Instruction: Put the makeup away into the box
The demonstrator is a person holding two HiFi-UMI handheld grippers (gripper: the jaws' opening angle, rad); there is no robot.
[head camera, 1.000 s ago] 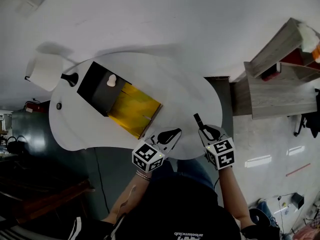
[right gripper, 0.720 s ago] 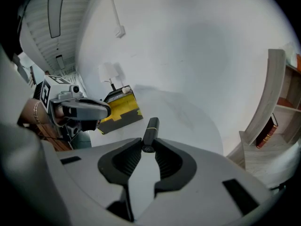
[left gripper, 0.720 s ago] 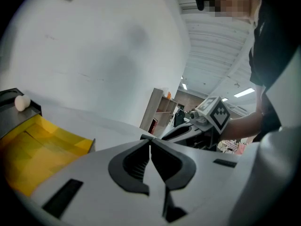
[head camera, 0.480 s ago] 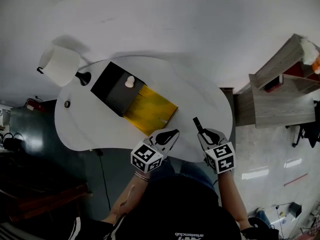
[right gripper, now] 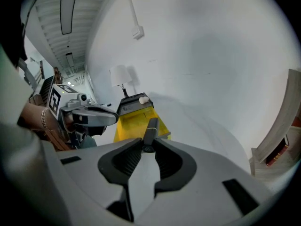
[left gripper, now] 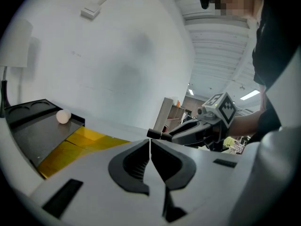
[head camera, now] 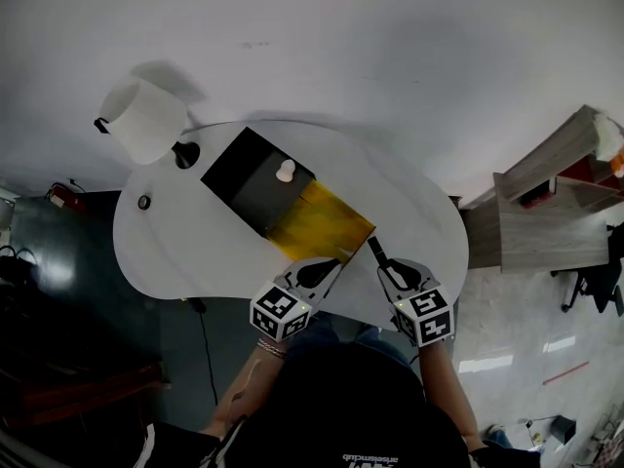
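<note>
A black box (head camera: pixel 255 175) lies on the white table (head camera: pixel 185 247) with its yellow see-through lid (head camera: pixel 324 224) folded open toward me. On the black part rests a white makeup sponge (head camera: pixel 285 171). My right gripper (head camera: pixel 388 265) is shut on a slim black makeup stick (head camera: pixel 375 251), which points at the lid's near corner. In the right gripper view the stick (right gripper: pixel 150 127) stands up from between the jaws, with the box (right gripper: pixel 134 101) beyond. My left gripper (head camera: pixel 330 265) is shut and empty, just short of the lid's near edge. Its closed tips (left gripper: pixel 150 142) show in the left gripper view.
A table lamp with a white shade (head camera: pixel 146 120) and black base (head camera: pixel 185 154) stands at the table's far left. A small dark round item (head camera: pixel 144 202) lies near the left rim. Wooden shelves (head camera: pixel 556 203) stand off to the right, past the table.
Both grippers have travelled forward and a little up toward the box. The stick's tip now reaches the yellow lid's corner. The jaws of both look unchanged.
</note>
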